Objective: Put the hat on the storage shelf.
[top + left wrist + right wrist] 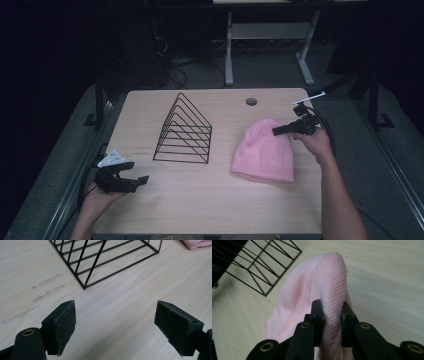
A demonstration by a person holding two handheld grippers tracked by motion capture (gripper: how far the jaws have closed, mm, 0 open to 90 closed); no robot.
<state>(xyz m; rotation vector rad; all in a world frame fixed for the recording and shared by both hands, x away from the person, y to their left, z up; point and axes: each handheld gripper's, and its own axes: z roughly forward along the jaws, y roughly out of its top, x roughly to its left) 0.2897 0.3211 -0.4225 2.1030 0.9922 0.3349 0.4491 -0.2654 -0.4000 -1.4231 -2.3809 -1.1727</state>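
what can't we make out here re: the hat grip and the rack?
- Pink hat: in the right gripper view, the fold pinched by the right gripper is hidden behind its jaws.
- Hat's underside: in the high view, against the table.
- Wire rack: cut off by the top edge of the left gripper view.

Bare wood ahead of your left gripper, jaws wide: open run along the near table edge. Wire rack stands mid-table, its near corner just beyond those jaws; it blocks the straight path toward the far side. Pink beanie lies right of it; a clear lane of tabletop runs between them.
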